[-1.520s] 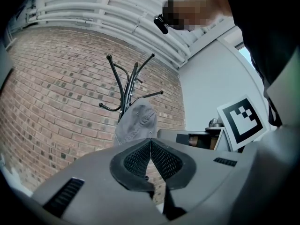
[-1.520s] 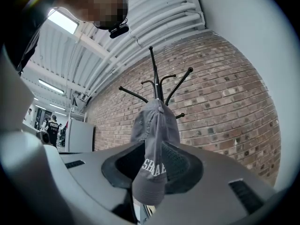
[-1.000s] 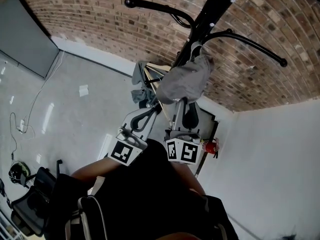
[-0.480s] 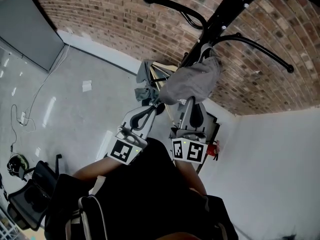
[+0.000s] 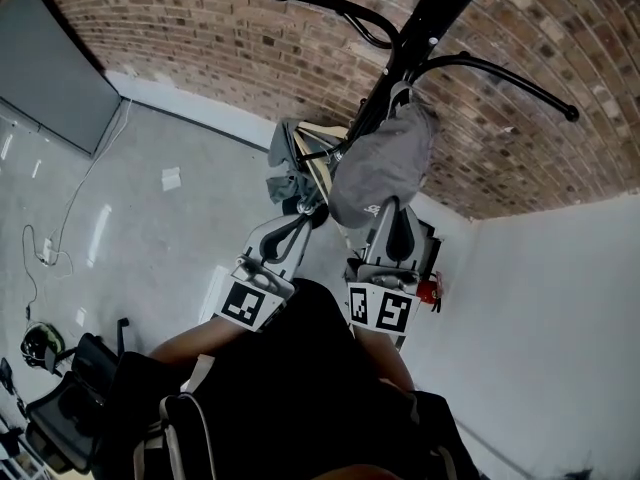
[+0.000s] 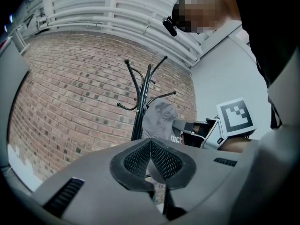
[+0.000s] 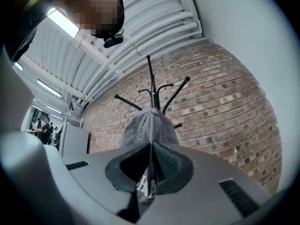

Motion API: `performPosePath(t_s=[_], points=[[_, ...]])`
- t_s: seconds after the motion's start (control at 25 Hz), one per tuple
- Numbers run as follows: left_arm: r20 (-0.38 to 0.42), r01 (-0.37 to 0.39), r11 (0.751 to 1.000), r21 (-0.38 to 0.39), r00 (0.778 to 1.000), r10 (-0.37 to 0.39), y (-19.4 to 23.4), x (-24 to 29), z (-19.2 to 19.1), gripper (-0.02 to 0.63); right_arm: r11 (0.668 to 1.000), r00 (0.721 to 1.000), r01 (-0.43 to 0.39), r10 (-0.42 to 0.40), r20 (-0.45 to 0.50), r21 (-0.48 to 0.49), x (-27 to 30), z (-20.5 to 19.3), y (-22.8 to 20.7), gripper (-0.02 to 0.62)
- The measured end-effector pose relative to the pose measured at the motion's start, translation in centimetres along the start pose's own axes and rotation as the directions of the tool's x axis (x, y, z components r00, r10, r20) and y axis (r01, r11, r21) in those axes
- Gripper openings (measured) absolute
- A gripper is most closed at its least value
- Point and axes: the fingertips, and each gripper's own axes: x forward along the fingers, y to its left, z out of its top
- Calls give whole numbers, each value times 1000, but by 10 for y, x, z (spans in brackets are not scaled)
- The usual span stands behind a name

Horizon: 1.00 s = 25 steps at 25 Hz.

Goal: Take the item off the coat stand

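Observation:
A grey cap [image 5: 385, 163] hangs on the black coat stand [image 5: 425, 23] in front of the brick wall. In the right gripper view the cap [image 7: 150, 125] fills the centre, and its brim runs down between the closed jaws. My right gripper [image 5: 388, 220] is shut on that brim, just under the cap. My left gripper [image 5: 300, 224] is to the left of the cap, shut with nothing in it. The left gripper view shows the cap [image 6: 159, 120], the stand [image 6: 139, 107] and the right gripper [image 6: 206, 131] beyond its own shut jaws.
A second grey-blue garment on a wooden hanger [image 5: 292, 160] hangs lower on the stand, left of the cap. The stand's arms [image 5: 500, 73] jut out sideways. A red fire extinguisher [image 5: 430, 290] stands by the wall, a grey panel [image 5: 50, 73] at the left, and a chair [image 5: 60, 413] at the lower left.
My right gripper has risen to the cap and now has the brim between its jaws. The left gripper has barely moved.

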Motion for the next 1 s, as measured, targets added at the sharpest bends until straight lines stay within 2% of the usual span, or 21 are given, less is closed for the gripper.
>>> performPosePath(t_s=[0.16, 0.56, 0.72, 1.0], points=[[-9, 29, 1000, 6, 1000, -29, -10, -4, -3, 18, 1000, 999, 3, -3, 34, -13, -4, 14, 0, 29], [-6, 46, 999, -3, 999, -46, -20, -13, -2, 18, 1000, 996, -6, 8, 93, -21, -7, 39, 4, 29], [4, 50, 997, 57, 999, -51, -26, -20, 3, 18, 1000, 992, -5, 7, 125, -11, -8, 52, 4, 29], [7, 44, 998, 55, 999, -44, -28, -28, 4, 18, 1000, 988, 5, -1, 154, -26, -11, 66, 2, 29]])
